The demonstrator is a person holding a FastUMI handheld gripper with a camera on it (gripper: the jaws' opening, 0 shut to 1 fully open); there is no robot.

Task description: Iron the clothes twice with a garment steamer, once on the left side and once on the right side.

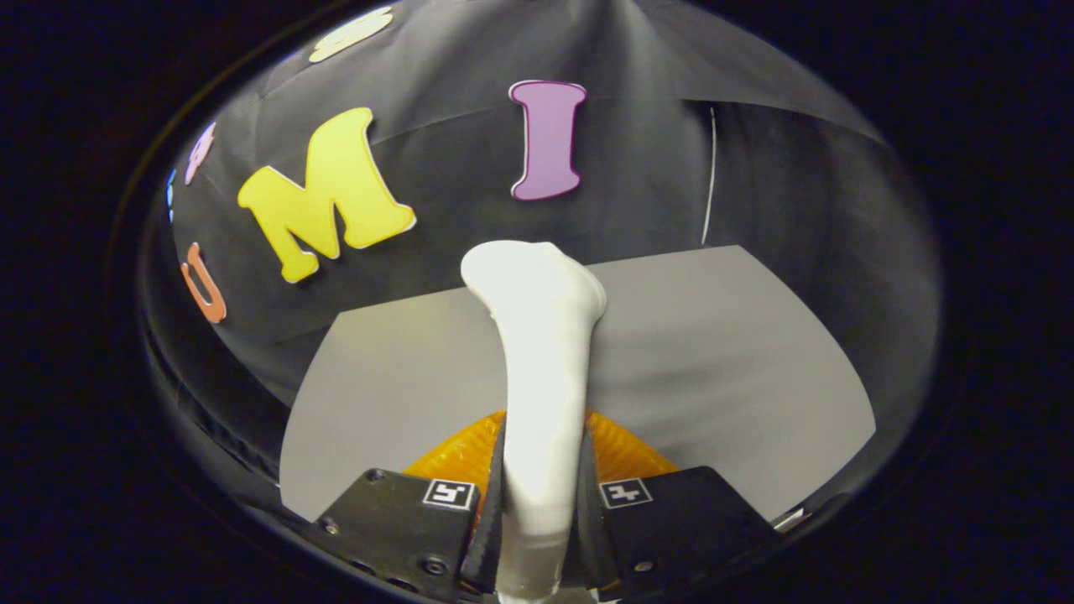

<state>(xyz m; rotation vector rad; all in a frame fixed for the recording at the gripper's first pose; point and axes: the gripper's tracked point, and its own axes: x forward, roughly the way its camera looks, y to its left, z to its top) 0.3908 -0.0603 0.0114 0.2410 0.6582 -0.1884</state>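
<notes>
Here the tool (537, 503) is closed tight on the white garment steamer (541, 361), one finger pressing each side of its handle. The steamer's handle rises from between the fingers toward twelve o'clock, and its wider head flares out at the far end, tipped slightly toward eleven o'clock, well beyond the fingertips. So the steamer sits squarely in the tool's grip, not beside or ahead of it.

Just under the handle, behind the fingers at both five and seven o'clock of the steamer's lower part, an orange ribbed piece (625, 449) peeks out; I cannot tell what it belongs to.

Beyond that lies a pale grey counter (738, 361), spreading out from about nine o'clock round to three o'clock of the steamer. The steamer's head reaches past the counter's far edge against the dark booth wall (646, 168). A thin white line (710, 176) runs down that wall at about one o'clock of the steamer's head, ending near the counter's back edge.

Whether any clothes lie on the counter I cannot tell, since the steamer's body blocks the middle of it.
</notes>
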